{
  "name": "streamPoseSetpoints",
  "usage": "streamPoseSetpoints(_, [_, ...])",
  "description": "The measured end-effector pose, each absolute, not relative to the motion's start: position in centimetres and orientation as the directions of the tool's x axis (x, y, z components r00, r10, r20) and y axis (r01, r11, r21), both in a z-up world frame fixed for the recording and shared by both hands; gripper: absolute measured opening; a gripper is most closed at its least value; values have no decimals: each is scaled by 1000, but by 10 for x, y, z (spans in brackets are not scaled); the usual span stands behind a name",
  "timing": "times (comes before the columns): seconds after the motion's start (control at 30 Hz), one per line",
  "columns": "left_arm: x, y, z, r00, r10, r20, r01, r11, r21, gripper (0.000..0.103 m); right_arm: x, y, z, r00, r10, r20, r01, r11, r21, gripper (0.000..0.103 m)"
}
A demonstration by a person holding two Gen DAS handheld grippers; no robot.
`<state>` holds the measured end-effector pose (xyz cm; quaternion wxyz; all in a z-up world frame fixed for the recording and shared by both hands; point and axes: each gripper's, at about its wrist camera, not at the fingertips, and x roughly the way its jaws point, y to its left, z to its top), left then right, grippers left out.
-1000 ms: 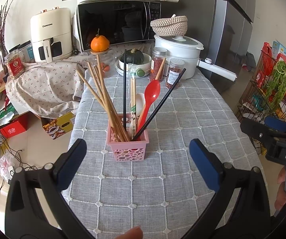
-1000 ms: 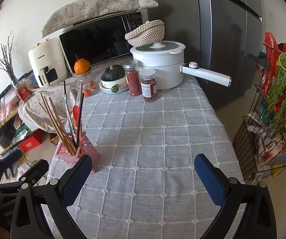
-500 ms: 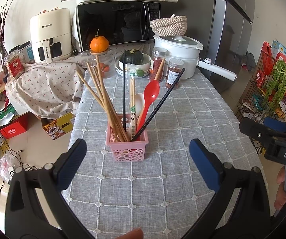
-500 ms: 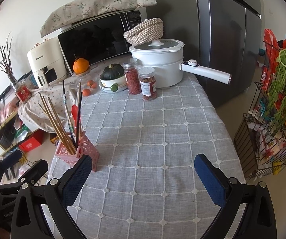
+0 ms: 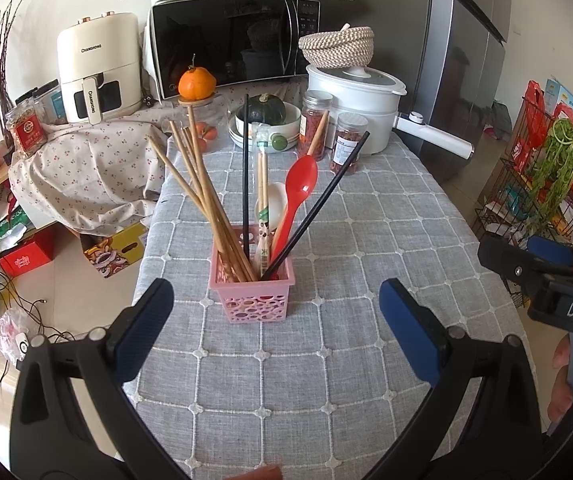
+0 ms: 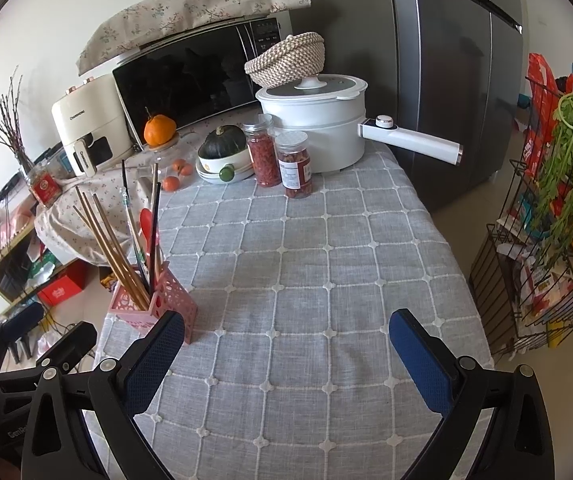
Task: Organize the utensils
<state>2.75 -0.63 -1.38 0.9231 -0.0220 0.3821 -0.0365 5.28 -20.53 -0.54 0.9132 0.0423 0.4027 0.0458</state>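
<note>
A little pink perforated basket [image 5: 252, 294] stood upright on the counter [image 5: 326, 380], near its left edge, and everything was crammed into it. A bunch of brown wooden chopsticks [image 5: 202, 200] fanned out to the left, one black chopstick [image 5: 245, 172] stood nearly straight up, and another black one [image 5: 318, 204] leaned way off to the right. A red plastic spoon [image 5: 298, 196] poked up bowl-first, with what looked like a white spoon [image 5: 276, 204] just behind it, though that was mostly hidden. A paper-wrapped pair [image 5: 262, 216] stood in the middle.
</note>
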Motion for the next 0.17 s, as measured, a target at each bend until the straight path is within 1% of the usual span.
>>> streamPoseSetpoints(0.17, [30,1,-23,689,-83,-720,31,996,-85,102,55,-205,-7,658,119,-743,-48,992,117,103])
